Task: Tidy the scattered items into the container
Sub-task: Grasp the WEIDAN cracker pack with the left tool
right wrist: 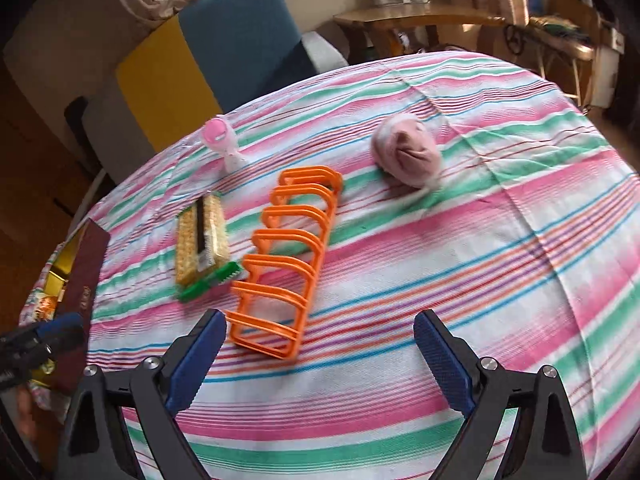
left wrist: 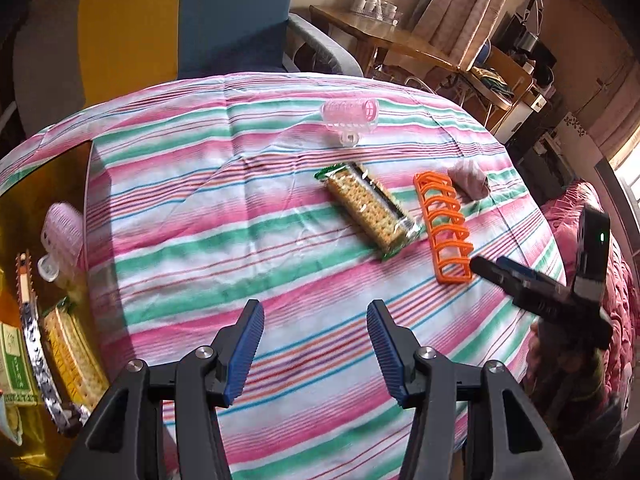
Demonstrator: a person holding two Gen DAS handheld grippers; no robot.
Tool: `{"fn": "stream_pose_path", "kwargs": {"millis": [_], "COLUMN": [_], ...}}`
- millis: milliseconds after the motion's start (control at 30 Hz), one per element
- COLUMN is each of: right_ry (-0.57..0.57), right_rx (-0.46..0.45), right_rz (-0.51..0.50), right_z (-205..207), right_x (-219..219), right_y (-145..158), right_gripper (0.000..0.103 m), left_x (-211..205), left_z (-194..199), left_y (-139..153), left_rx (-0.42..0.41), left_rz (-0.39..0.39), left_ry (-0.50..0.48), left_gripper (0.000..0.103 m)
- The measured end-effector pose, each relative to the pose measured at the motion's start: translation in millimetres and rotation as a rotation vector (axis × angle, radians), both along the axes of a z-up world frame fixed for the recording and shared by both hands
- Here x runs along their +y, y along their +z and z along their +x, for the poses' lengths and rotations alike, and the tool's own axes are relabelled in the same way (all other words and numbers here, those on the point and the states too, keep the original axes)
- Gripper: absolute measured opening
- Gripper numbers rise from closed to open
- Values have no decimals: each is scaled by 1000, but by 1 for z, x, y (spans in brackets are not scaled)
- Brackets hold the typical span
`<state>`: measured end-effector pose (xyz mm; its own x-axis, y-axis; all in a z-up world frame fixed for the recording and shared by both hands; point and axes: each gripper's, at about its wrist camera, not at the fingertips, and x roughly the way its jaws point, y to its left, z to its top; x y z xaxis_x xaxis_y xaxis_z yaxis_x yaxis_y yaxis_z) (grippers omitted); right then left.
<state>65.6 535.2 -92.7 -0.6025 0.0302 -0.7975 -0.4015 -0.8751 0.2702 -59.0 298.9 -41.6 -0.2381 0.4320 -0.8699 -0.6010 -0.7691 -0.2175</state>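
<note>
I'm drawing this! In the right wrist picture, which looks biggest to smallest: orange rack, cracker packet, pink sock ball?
1. orange rack, though it lies nearest the camera
2. and 3. cracker packet and pink sock ball look about alike; the ball lies farther off, so no ranking.

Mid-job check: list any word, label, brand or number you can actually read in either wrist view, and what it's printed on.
Nothing is legible in either view.
Cracker packet: dark label strip, print too blurred to read.
Green-and-white packet in the gold container: characters too small and distorted.
Dark red lid: a faint gold mark, unreadable.
Orange rack, pink roller, rolled pink cloth: no text visible.
</note>
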Motion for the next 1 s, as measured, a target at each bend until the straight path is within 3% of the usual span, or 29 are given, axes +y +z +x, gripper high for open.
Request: {"fn": "stream_pose_path", "kwargs": {"millis": [167,300,500,733,867,1000], "right_ry": [-34,-47,-56,-61,-67,-67], "right_rx": [17,24,44,56,75,71], "right_rz": [146,175,187,203,191,196], "right_z": [12,12,11,10,12,11], "right_x": [-14,-17,-21,-24,-23,-24], "right_y": [-6,-8,-12,-14,-14,-15], "right_gripper": [96,103,103,103,103,103], "left_x": [44,75,108,129,131,116], "left_z": [-18,-29,-43,-56,-53,-54], "left_y": [2,-6,-21,-40,-43,-42], "left_rx": [26,34,22,-14,20,8], "left_rz": [-14,-57,-104,-153,-150,-111], "left_ry": [-9,-6,21,49,32,40], "left_gripper": [55,55,56,57,57,40]}}
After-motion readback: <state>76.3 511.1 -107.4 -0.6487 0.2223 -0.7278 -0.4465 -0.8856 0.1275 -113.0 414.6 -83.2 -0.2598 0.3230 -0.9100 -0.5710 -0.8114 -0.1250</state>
